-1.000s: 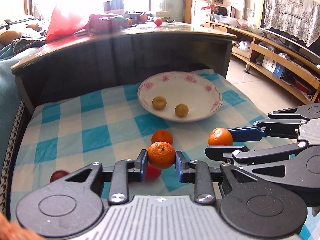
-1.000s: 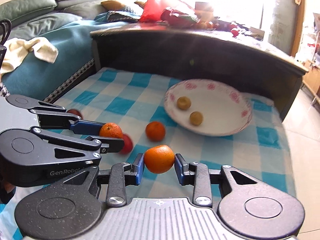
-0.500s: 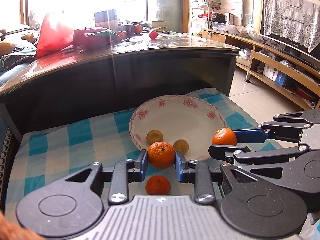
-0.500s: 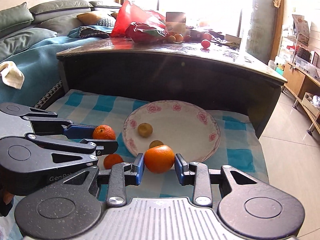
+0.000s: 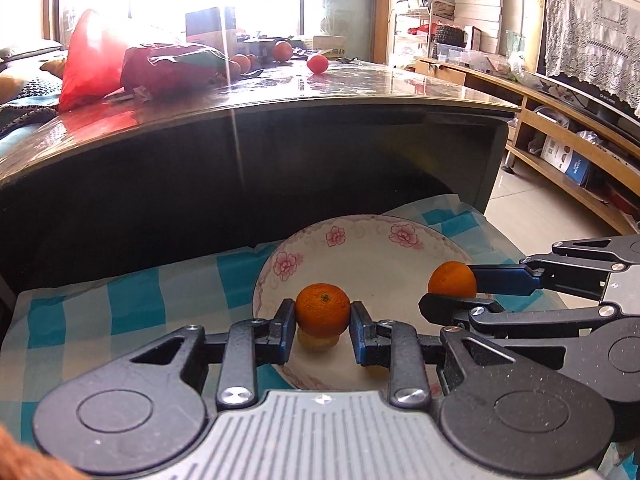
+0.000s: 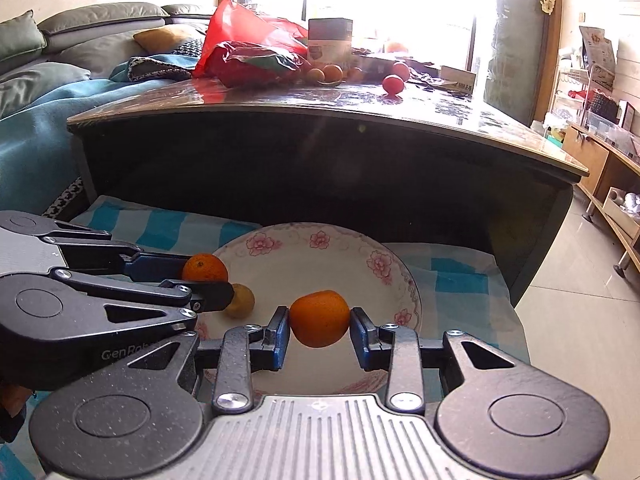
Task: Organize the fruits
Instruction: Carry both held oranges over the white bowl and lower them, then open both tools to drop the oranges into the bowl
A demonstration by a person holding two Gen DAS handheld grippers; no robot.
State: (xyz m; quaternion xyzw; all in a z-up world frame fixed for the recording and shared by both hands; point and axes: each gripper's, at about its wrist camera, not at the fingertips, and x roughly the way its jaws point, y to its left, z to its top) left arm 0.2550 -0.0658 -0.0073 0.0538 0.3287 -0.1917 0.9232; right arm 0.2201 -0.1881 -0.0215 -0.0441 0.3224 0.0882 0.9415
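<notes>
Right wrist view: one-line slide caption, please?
Right claw grips an orange over the floral plate; left claw brings another orange.

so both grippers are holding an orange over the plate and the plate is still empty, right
Not quite. Both grippers do hold an orange over the plate, left gripper and right gripper, but the plate is not empty: the right wrist view shows a small yellowish fruit already lying in it.

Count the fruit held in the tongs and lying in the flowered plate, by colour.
Orange: 2, the left orange fruit in the left tongs and the right orange fruit in the right tongs
Yellow-brown: 1, the yellow-brown fruit lying in the plate
Total: 3 in view; the tongs may hide more.
</notes>
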